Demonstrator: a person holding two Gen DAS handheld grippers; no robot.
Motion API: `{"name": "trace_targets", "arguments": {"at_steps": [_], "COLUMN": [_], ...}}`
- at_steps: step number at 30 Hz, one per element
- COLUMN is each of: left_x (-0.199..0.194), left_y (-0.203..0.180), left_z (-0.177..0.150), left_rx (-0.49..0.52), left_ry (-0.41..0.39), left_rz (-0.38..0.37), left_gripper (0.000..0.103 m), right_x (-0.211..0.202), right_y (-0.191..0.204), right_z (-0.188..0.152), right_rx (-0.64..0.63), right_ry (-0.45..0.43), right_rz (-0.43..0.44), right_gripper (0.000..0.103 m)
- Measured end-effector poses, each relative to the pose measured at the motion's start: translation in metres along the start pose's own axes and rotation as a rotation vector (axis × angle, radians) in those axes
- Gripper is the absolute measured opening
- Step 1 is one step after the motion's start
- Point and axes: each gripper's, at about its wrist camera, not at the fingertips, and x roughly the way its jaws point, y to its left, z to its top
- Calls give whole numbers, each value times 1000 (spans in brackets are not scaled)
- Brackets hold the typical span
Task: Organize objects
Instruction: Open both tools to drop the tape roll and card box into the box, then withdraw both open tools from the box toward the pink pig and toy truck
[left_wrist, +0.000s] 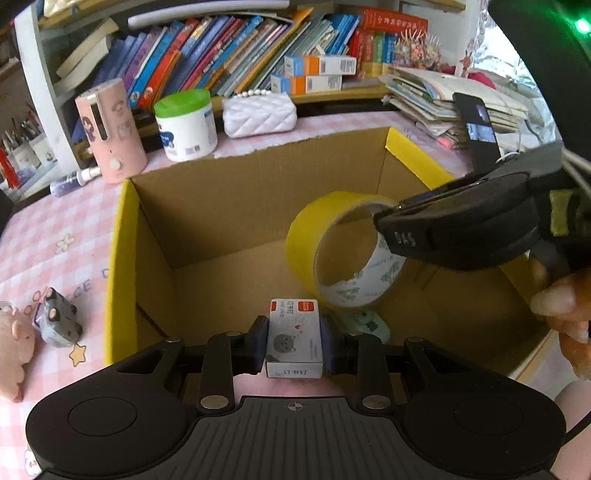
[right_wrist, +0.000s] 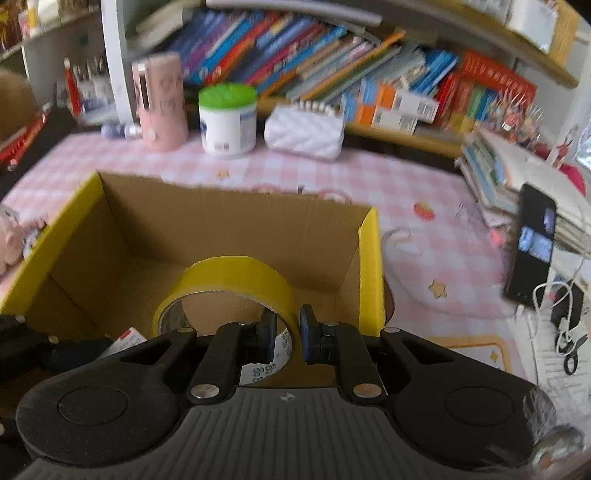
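the left gripper (left_wrist: 294, 341) pinches a small white staple box (left_wrist: 294, 338) over the near edge of the cardboard box (left_wrist: 155, 236). the right gripper (right_wrist: 288, 334) pinches the wall of a yellow tape roll (right_wrist: 236, 275) inside that box.

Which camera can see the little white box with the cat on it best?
The left wrist view. There the little white box sits in the middle, pinched by the left gripper, so its cat picture and red label show sharply. In the right wrist view only a blurry corner peeks out at the lower left, beside the yellow tape roll.
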Motion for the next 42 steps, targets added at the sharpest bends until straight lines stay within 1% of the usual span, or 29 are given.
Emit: {"name": "trace_targets", "arguments": {"at_steps": [2,7,10,12,14,15,19,20,21,24,26,28,31,32,33,37,42], "left_x": [4,10,7,2,-5,-10,-34,-42,-48,-71,-87,-101,-116,-120,-121,-121,-125], "left_y": [-2,-5,-9,-9,-8,-7,-1,1,3,9,14,19,25,27,29,40,55], "left_z": [1,3,3,3,3,2,-3,-4,-6,-12,-18,-26,-41,-47,-52,-73,-104], "left_rx": [3,5,25,30,26,23,16,12,6,-18,-29,-41,-60,-68,-76,-95,-105], "left_ry": [11,25,6,-16,-41,-56,-122,-141,-159,-208,-237,-270,-299,-299,-296,-255,-210], "left_rz": [4,-8,-15,-21,-20,-19,-19,-18,-17,-16,-14,-5,6,9,10,16,20], "left_gripper": [28,29,36,41,46,48,52,56,59,61,62,67,69,70,70,70,71], "right_x": [4,8,11,10,5,0,-27,-35,-44,-73,-88,-105,-125,-130,-133,-140,-142], "right_y": [4,8,9,8,6,4,-2,-4,-4,-3,-2,0,4,7,10,27,61], "right_z": [-1,7,8,7,4,3,-4,-6,-9,-19,-27,-37,-53,-59,-65,-91,-126], "right_rx": [-43,-80,-82,-74,-57,-45,4,13,21,23,35,60,113,137,156,239,247], "right_ry": [-1,14,21,12,-2,-15,-88,-109,-136,-212,-243,-272,-302,-302,-297,-263,-222], "right_rz": [-20,-2,7,15,27,37,56,56,52,33,24,12,-13,-32,-51,-94,-118], "right_gripper": [13,12,13,18,21,21,21,21,21,22,22,22,28,33,34,34,34]}}
